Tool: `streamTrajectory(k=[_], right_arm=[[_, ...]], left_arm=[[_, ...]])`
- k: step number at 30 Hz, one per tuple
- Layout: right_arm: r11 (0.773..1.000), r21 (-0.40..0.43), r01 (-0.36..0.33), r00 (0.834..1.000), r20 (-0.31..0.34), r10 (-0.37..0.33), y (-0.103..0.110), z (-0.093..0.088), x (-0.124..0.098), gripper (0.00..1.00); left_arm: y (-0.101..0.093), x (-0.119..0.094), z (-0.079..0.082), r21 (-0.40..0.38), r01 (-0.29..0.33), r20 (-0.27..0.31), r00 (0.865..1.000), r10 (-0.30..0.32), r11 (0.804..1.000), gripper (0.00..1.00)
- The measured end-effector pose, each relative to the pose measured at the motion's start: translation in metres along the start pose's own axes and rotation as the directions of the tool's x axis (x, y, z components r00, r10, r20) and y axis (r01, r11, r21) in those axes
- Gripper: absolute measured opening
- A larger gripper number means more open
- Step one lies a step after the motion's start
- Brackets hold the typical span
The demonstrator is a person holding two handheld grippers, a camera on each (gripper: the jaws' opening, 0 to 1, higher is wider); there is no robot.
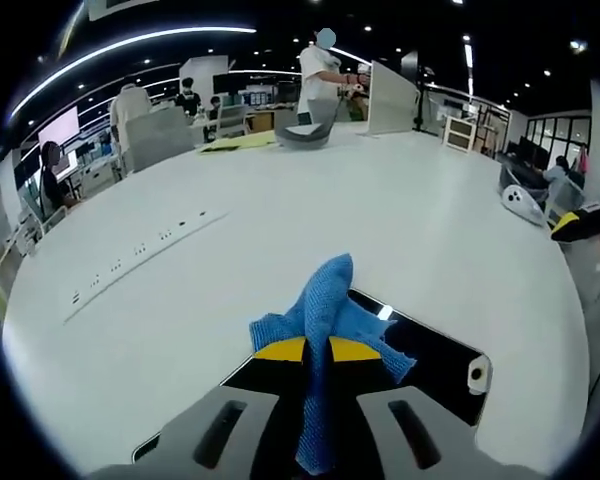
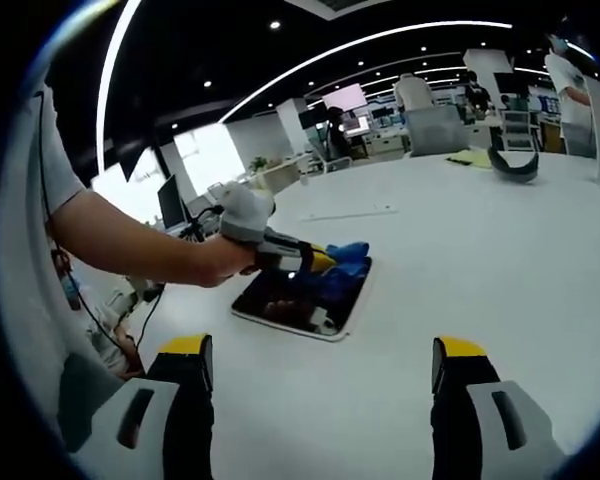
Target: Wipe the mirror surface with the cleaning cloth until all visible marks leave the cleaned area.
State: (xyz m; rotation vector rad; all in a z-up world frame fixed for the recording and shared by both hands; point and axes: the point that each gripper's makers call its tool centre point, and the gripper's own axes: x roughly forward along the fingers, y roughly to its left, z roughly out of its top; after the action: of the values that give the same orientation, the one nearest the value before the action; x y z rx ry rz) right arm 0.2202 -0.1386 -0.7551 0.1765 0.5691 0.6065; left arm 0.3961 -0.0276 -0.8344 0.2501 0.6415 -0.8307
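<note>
On the white table [image 1: 400, 230], your left gripper [image 1: 317, 352] pinches the blue cloth [image 1: 330, 320] between closed jaws and presses it onto the mirror [image 1: 435, 365], which lies flat near the table's close edge. You appear mid-wipe; whether marks remain on the dark glass cannot be told. Next, sweep the cloth across the uncovered glass, keeping it pressed flat. Your right gripper [image 2: 320, 375] hovers apart, jaws wide and empty, looking on at the mirror [image 2: 280, 300]. Open tabletop surrounds the mirror on the far sides; mind its white frame.
</note>
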Motion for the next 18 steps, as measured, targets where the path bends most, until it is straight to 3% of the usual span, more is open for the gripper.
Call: streamTrajectory(k=[7, 18], right_arm=[[1.0, 0.002, 0.006, 1.0, 0.002, -0.006, -0.002, 0.0, -0.001, 0.9], [1.0, 0.008, 0.009, 1.0, 0.01, -0.009, -0.002, 0.001, -0.002, 0.9]], left_arm=[[-0.016, 0.006, 0.004, 0.044, 0.03, -0.005, 1.0, -0.03, 0.999, 0.04], [-0.024, 0.014, 0.006, 0.042, 0.055, -0.007, 0.998, -0.055, 0.998, 0.04]])
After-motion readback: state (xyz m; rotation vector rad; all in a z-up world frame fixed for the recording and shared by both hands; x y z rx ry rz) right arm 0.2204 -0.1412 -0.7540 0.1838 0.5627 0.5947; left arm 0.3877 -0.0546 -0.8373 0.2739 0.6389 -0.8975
